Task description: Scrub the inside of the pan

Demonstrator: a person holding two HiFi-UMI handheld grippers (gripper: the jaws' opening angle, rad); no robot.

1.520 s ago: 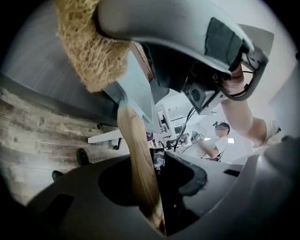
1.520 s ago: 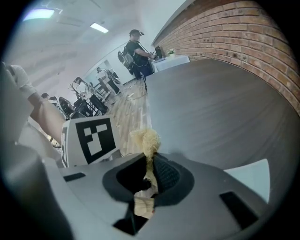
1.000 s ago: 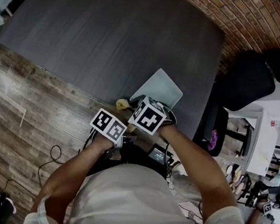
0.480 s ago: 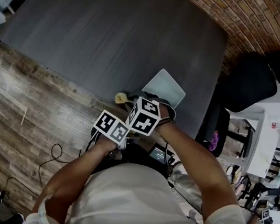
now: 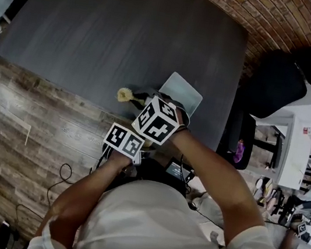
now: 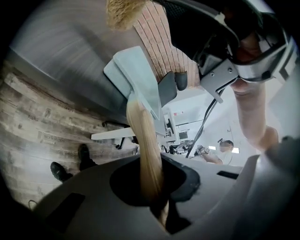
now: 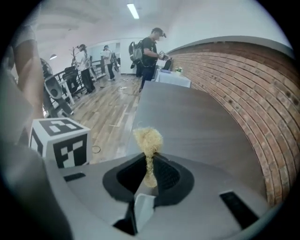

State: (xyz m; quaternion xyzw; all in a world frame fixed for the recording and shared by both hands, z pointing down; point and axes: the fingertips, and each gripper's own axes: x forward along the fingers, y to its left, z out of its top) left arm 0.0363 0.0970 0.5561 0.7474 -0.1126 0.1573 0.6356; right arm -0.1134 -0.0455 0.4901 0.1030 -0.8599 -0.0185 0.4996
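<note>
A pale grey-blue square pan (image 5: 181, 91) hangs over the near edge of the dark table. Its light wooden handle (image 6: 144, 140) runs back into my left gripper (image 6: 157, 190), which is shut on it. In the left gripper view the pan (image 6: 133, 75) appears tilted on edge. My right gripper (image 7: 149, 171) is shut on a straw-coloured fibre scrubber (image 7: 148, 139). In the head view the scrubber (image 5: 126, 95) is left of the pan and apart from it, over the table's edge. Both marker cubes hide the jaws in the head view: the right cube (image 5: 156, 120) and the left cube (image 5: 123, 140).
The dark grey table (image 5: 129, 34) stretches away with a brick strip behind it. A black office chair (image 5: 280, 83) stands at the right. Wooden floor (image 5: 20, 122) lies on the left. Several people stand far off in the room (image 7: 150, 51).
My right gripper has swung left and lifted with the scrubber, from the pan's near corner to a spot beside the pan. The left gripper and the pan have stayed put.
</note>
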